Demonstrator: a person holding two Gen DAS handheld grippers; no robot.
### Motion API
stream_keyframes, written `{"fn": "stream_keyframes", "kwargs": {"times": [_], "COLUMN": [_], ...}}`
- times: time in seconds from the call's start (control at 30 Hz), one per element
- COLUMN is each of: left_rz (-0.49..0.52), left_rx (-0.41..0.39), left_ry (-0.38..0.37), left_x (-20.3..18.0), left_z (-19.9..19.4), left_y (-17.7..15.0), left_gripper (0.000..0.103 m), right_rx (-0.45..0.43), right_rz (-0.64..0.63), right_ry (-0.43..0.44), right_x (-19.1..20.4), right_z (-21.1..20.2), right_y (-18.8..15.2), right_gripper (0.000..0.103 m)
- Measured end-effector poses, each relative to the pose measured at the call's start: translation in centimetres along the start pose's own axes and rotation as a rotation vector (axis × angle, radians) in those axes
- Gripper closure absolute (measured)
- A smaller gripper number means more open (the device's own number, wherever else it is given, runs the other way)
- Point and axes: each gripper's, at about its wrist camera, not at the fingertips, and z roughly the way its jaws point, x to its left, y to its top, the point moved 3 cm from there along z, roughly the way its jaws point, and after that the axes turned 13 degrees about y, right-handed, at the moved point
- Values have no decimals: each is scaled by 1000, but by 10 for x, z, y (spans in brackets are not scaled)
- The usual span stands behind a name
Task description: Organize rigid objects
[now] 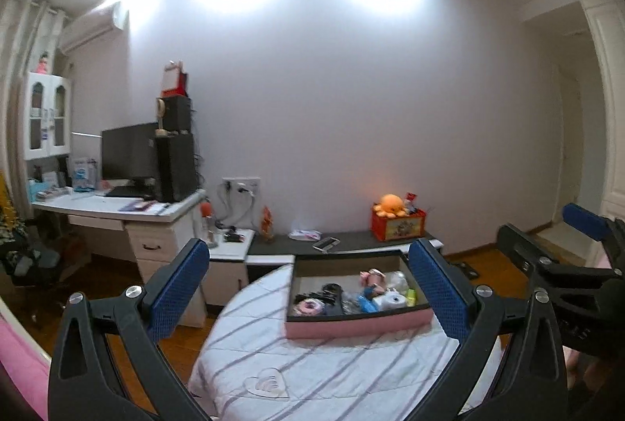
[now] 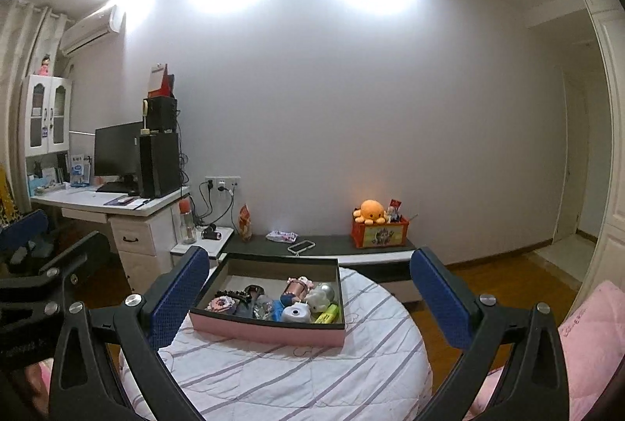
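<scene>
A pink-sided box [image 1: 353,328] [image 2: 265,330] with a dark rim sits on the striped bed cover [image 1: 332,366] [image 2: 297,374]. Inside lie several small items: a white round object [image 2: 295,314], a yellow marker [image 2: 327,314], a pink doll [image 2: 297,287], a dark hair clip [image 2: 234,294]. My left gripper [image 1: 308,288] is open and empty, held above the bed in front of the box. My right gripper [image 2: 308,292] is open and empty, also facing the box; it shows at the right edge of the left wrist view [image 1: 554,253].
A low dark shelf [image 2: 324,245] along the wall carries a red box with an orange plush [image 2: 377,225] and a phone case [image 2: 300,246]. A white desk [image 2: 113,204] with monitor and tower stands left. Wood floor [image 2: 488,276] surrounds the bed. A pink pillow [image 2: 586,335] lies right.
</scene>
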Motion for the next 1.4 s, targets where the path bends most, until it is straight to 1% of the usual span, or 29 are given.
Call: {"fn": "stream_keyframes", "kwargs": {"times": [0.13, 0.23, 0.33, 0.43, 0.5, 0.57, 0.77, 0.83, 0.87, 0.97, 1.1, 1.4], "left_rz": [-2, 12, 21, 15, 9, -5, -19, -21, -17, -17, -16, -9], "left_rx": [-11, -37, -63, -68, -71, -79, -70, -58, -49, -68, -57, -60], "left_ry": [4, -12, -3, -8, -3, 22, 54, 38, 42, 60, 53, 70], "left_x": [2, 1, -1, -2, -1, 1, 6, 7, 6, 5, 3, -1], "left_z": [-9, -19, -25, -27, -28, -29, -23, -22, -20, -21, -18, -15], "left_y": [1, 2, 4, 4, 4, 5, 4, 3, 3, 3, 2, 1], "left_gripper": [0, 0, 0, 0, 0, 0, 0, 0, 0, 0, 0, 0], "right_rx": [-9, -20, -23, -31, -43, -46, -59, -57, -57, -58, -63, -62], "right_rz": [-1, -1, 0, -6, -19, -27, -61, -69, -71, -73, -67, -59], "right_ry": [10, 9, 5, -1, -7, -7, 14, 22, 29, 35, 40, 42], "right_x": [3, 4, 4, 4, 5, 5, 11, 14, 15, 15, 14, 13], "right_z": [-7, -12, -14, -17, -20, -23, -24, -25, -24, -24, -25, -25], "right_y": [3, 3, 4, 5, 6, 6, 4, 4, 3, 3, 2, 1], "right_gripper": [0, 0, 0, 0, 0, 0, 0, 0, 0, 0, 0, 0]}}
